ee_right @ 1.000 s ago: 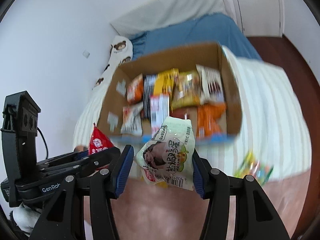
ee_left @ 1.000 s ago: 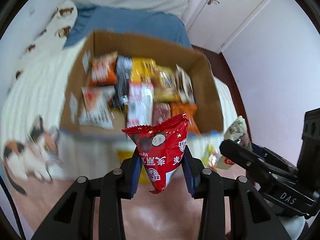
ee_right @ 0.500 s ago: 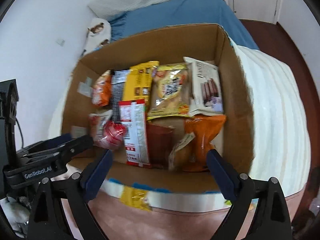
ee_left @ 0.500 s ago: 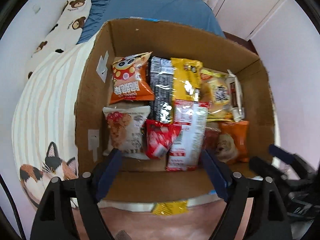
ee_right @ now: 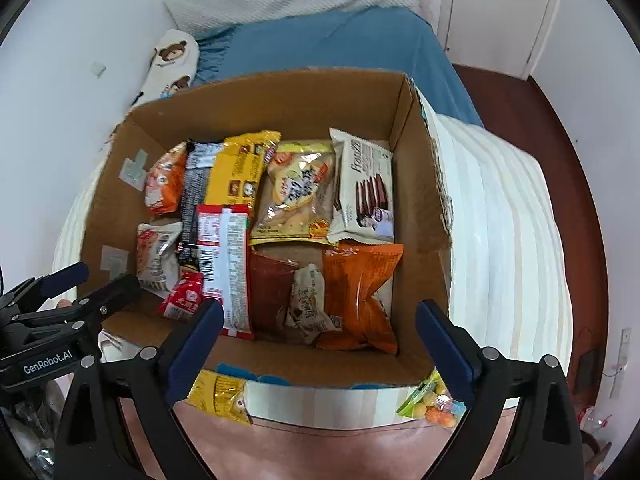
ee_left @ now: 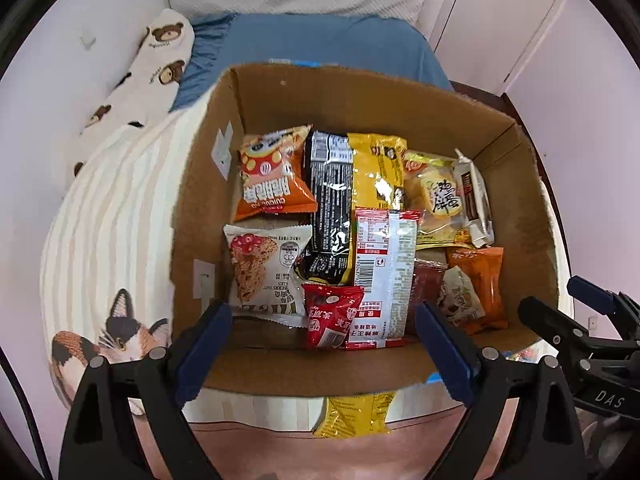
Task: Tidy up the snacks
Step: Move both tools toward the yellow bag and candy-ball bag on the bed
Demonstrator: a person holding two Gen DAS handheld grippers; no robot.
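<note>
A cardboard box (ee_left: 400, 96) (ee_right: 280, 92) on the bed holds several snack packets. The small red packet (ee_left: 332, 316) (ee_right: 182, 294) lies at the box's near edge. The pale green-white packet (ee_left: 460, 298) (ee_right: 308, 304) lies near the front beside an orange bag (ee_right: 360, 292). My left gripper (ee_left: 320, 340) is open and empty above the box's near wall. My right gripper (ee_right: 318, 340) is open and empty above the near wall too. A yellow packet (ee_left: 356, 414) (ee_right: 218, 394) lies outside, in front of the box. A bag of coloured sweets (ee_right: 434, 402) lies outside at the front right.
The box sits on a striped white blanket (ee_right: 500, 220) with a cat print (ee_left: 108, 340). A blue sheet (ee_left: 320, 44), a bear-print pillow (ee_left: 156, 64) and a white pillow lie behind. A white door (ee_left: 500, 20) and dark wood floor (ee_right: 560, 120) are to the right.
Both grippers have opened and let go: the red packet from the left and the pale packet from the right now lie in the box. Both grippers moved in over the box.
</note>
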